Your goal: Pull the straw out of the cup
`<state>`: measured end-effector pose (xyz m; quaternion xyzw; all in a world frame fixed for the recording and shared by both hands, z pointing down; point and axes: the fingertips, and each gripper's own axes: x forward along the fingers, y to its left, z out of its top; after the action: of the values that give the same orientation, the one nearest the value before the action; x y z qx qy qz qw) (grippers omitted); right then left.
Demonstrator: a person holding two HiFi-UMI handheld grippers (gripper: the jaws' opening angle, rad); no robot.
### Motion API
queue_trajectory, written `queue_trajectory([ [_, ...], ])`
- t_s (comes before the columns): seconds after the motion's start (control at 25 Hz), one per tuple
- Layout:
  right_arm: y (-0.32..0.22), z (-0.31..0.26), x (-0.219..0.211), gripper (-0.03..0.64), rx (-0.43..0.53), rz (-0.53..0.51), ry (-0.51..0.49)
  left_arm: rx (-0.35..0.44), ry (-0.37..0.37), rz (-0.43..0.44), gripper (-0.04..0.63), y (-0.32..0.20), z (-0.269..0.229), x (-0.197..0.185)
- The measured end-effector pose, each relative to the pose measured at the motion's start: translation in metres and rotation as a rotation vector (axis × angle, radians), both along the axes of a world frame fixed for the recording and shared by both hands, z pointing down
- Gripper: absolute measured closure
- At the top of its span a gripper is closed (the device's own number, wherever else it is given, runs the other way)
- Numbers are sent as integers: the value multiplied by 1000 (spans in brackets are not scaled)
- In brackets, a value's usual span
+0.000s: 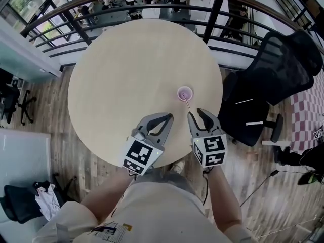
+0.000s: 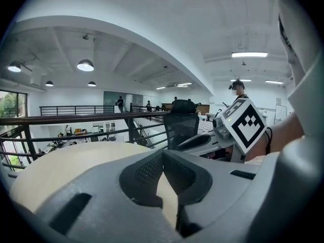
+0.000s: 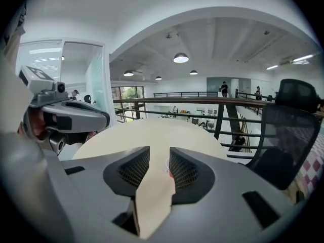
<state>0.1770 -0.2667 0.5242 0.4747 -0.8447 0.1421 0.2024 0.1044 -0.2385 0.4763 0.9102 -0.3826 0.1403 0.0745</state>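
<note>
The pink cup (image 1: 185,93) stands centre right on the tabletop (image 1: 126,59). Its straw (image 1: 187,104) slants down-frame toward the right gripper (image 1: 195,113) just below (the nearer one), jaws wide and empty. The left gripper (image 1: 168,118), closed on nothing, waits lower left.

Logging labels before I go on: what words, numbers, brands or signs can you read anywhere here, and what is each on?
No readable words or numbers in any view.
Left claw's cube and right claw's cube: black-and-white square markers only, no letters.
Cup and straw: no label seen.
Print on the person's shirt: too small to read.
</note>
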Motion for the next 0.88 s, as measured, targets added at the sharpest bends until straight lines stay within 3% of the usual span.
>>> queue_trajectory([
  [0.4,-20,50,-3,507,-96,37,60,-80,1,14,581,-2,31,2],
  [0.52,-22,60,-4,543,-117,51,80,-90,-4,18,581,0,37,1],
  [0.88,-31,87,-7,543,-159,62,124,-114,-6,21,581,7,53,2],
])
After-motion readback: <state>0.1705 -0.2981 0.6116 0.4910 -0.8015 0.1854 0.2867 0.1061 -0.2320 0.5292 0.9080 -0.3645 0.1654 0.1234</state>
